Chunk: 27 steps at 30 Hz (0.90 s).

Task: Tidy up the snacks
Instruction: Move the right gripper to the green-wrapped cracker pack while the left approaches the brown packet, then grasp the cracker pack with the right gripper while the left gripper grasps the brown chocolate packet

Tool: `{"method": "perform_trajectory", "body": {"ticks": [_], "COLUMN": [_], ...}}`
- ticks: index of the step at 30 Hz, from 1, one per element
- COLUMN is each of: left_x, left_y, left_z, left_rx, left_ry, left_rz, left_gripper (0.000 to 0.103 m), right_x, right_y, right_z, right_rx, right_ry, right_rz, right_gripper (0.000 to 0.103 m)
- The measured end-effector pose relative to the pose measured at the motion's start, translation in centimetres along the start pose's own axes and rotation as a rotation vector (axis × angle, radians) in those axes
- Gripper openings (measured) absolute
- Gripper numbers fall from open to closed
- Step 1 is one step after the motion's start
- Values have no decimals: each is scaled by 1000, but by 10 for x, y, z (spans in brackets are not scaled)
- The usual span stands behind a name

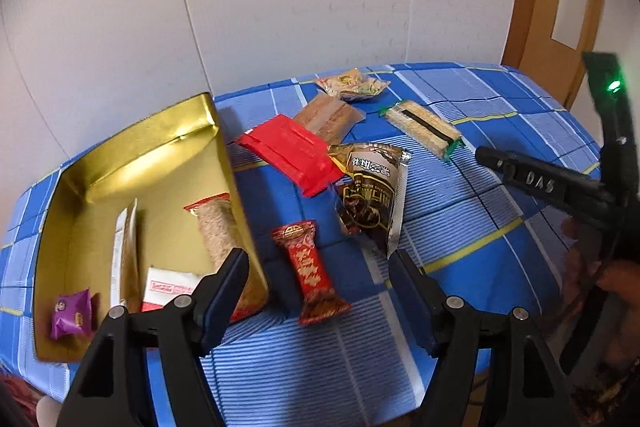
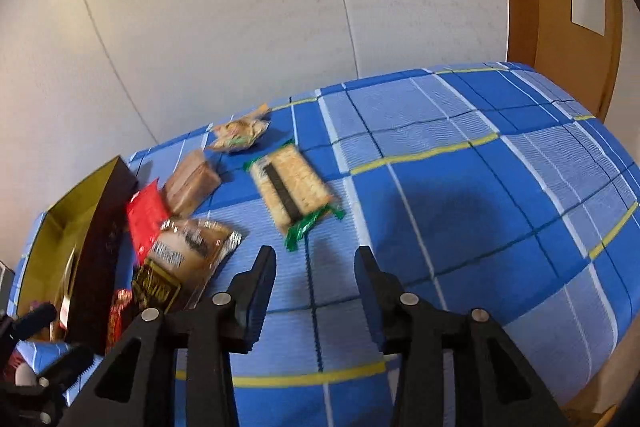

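A gold-lined box (image 1: 132, 155) lies on the left and holds several snacks, among them a purple packet (image 1: 70, 319) and a rice bar (image 1: 218, 227). My left gripper (image 1: 318, 267) is open above a small red candy bar (image 1: 310, 271) lying beside the box. A brown chestnut pouch (image 1: 370, 195), a red packet (image 1: 290, 153), a brown wafer pack (image 1: 330, 117), a green-ended rice cracker (image 1: 424, 129) and a mixed snack bag (image 1: 352, 85) lie on the cloth. My right gripper (image 2: 316, 261) is open and empty, just short of the rice cracker (image 2: 292, 189).
A blue checked cloth (image 2: 460, 195) covers the table. A white wall stands behind it and a wooden door (image 2: 560, 7) at the right. The box (image 2: 60, 211) stands at the left of the right wrist view, with the chestnut pouch (image 2: 180, 267) beside it.
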State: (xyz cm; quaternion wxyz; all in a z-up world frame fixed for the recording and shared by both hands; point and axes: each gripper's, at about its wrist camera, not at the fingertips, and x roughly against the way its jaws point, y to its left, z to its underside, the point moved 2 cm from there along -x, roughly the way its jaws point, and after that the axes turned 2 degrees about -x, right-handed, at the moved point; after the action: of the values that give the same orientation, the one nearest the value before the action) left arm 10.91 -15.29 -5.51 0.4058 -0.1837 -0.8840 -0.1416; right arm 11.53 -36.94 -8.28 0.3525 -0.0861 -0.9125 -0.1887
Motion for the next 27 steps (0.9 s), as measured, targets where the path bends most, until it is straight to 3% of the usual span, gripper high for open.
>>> {"method": "perform_trajectory", "body": {"ticks": [6,11,15,21,27], "left_x": [-11,-9,-10,-17,-15], "left_y": [0,2,0,-3,-11], "left_z": [1,-1,-2,-4,-13], "left_rx": [10,7,-16,-35,-68], "left_ry": [26,1,-7,-2,-30], "left_rz": [-8,-21,-33,-61,-64], "left_gripper": [74,74,74,74,74], "right_x": [-25,-58,-80,-81,-73], "right_y": [9,24,32,28,13], "right_z": [-28,-41,-39,-32,-27], "right_rx": [76,159,212,227,133], "right_ry": [24,85,114,72,63], "right_rz": [-30,-34,6,-12,-48], "right_gripper": [43,55,55,55,53]}}
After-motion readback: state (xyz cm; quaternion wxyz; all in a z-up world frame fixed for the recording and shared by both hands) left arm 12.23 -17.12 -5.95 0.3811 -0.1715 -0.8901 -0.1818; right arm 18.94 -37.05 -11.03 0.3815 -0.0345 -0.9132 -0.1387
